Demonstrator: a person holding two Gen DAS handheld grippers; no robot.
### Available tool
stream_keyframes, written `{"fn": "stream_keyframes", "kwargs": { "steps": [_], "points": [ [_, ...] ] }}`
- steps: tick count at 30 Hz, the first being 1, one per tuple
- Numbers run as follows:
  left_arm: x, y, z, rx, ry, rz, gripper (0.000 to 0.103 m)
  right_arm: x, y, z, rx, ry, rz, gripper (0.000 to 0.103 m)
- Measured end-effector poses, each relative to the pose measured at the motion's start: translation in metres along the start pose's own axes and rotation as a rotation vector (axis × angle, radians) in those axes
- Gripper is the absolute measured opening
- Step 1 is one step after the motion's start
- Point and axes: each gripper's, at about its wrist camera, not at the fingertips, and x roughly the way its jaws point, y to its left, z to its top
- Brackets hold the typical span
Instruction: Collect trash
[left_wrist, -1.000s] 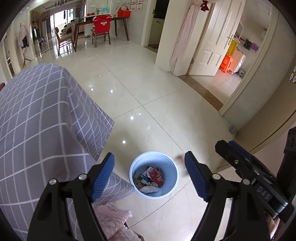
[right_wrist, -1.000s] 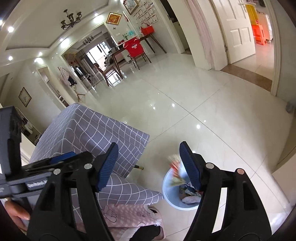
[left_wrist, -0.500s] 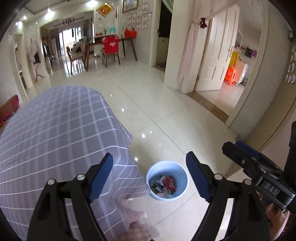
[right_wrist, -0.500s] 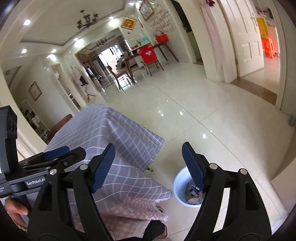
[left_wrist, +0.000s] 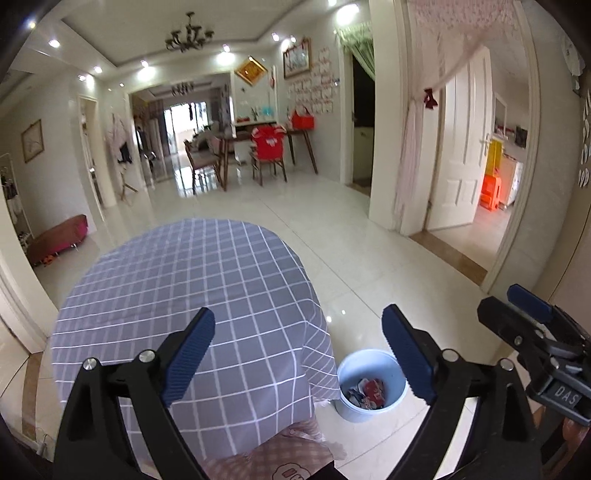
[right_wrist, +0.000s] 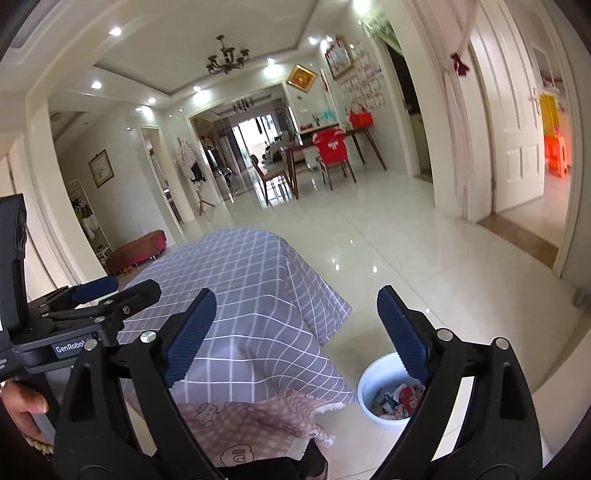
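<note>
A pale blue bin (left_wrist: 371, 384) stands on the tiled floor beside the table, with crumpled wrappers (left_wrist: 365, 393) inside it. The same bin (right_wrist: 388, 393) shows low and right in the right wrist view. My left gripper (left_wrist: 298, 334) hangs above the table's near corner, its jaws still opening with nothing between them. My right gripper (right_wrist: 295, 317) is likewise opening and empty, high above the bin. Each gripper also shows at the edge of the other's view: the right one (left_wrist: 532, 325) and the left one (right_wrist: 99, 295), held by a hand (right_wrist: 26, 406).
A table under a grey checked cloth (left_wrist: 192, 288) fills the near left. A pink patterned fabric (right_wrist: 251, 421) lies below its edge. Beyond are glossy floor tiles (left_wrist: 362, 236), a dining table with chairs (left_wrist: 258, 147), a white door (left_wrist: 465, 147) and a red bench (left_wrist: 59, 240).
Both grippers have risen and tilted up, so the bin has dropped lower and smaller in view and the table top and room have come into sight. A scrap by the right jaw is gone. Both jaws have spread wider.
</note>
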Motion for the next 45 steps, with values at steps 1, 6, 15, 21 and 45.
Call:
{"fn": "stream_keyframes", "kwargs": {
  "steps": [1,6,15,21,45],
  "points": [
    [-0.007,-0.001,0.001,0.0,-0.01,0.009,0.09,-0.008,0.003,0.001,-0.008,-0.013,0.001,0.09],
    [-0.05,-0.004,-0.005,0.014,-0.07,0.048,0.094,-0.041,0.014,-0.002,-0.037,-0.058,0.002,0.092],
    [-0.101,-0.018,-0.014,0.054,-0.123,0.094,0.094,-0.076,0.016,-0.01,-0.04,-0.073,0.057,0.093],
    [-0.117,-0.031,-0.017,0.096,-0.151,0.129,0.094,-0.087,0.014,-0.013,-0.035,-0.095,0.046,0.094],
    [-0.125,-0.028,-0.023,0.114,-0.176,0.154,0.094,-0.094,0.023,-0.021,-0.053,-0.118,0.046,0.094]
  ]
}}
